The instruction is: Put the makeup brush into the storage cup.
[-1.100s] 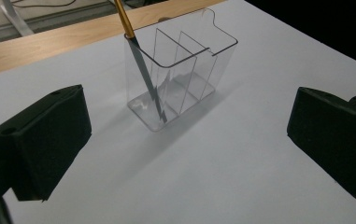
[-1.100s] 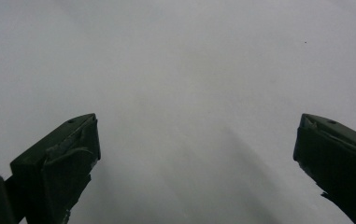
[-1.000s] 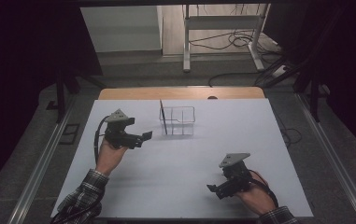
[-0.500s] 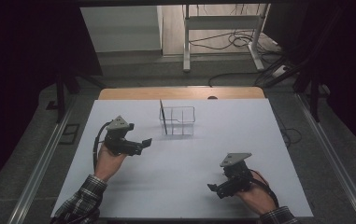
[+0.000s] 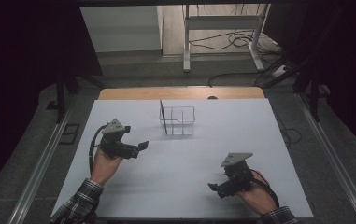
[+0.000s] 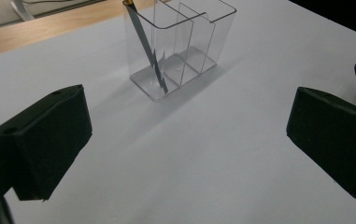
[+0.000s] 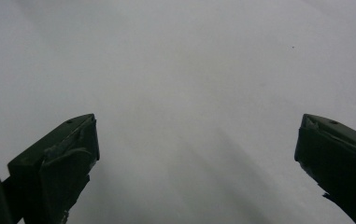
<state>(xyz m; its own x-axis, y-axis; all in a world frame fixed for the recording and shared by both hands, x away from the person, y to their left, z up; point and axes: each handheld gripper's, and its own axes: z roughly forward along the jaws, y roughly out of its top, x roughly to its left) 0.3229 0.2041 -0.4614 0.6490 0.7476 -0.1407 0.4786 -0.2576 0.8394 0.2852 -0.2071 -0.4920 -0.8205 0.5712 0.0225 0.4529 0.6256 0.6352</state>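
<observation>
My left gripper (image 5: pixel 140 145) hangs over the white table (image 5: pixel 269 140), its jaws spread wide with nothing between them, pointed toward the clear organizer (image 5: pixel 178 120) that stands just ahead near the table's far middle. In the left gripper view the organizer (image 6: pixel 185 44) shows three compartments side by side, and a dark pencil (image 6: pixel 146 51) leans tilted in the end one nearest me, tip down on the floor of the box. My right gripper (image 5: pixel 215 189) sits low at the near right of the table, well apart from the organizer, jaws likewise wide apart and holding nothing, looking at bare tabletop (image 7: pixel 189 84).
</observation>
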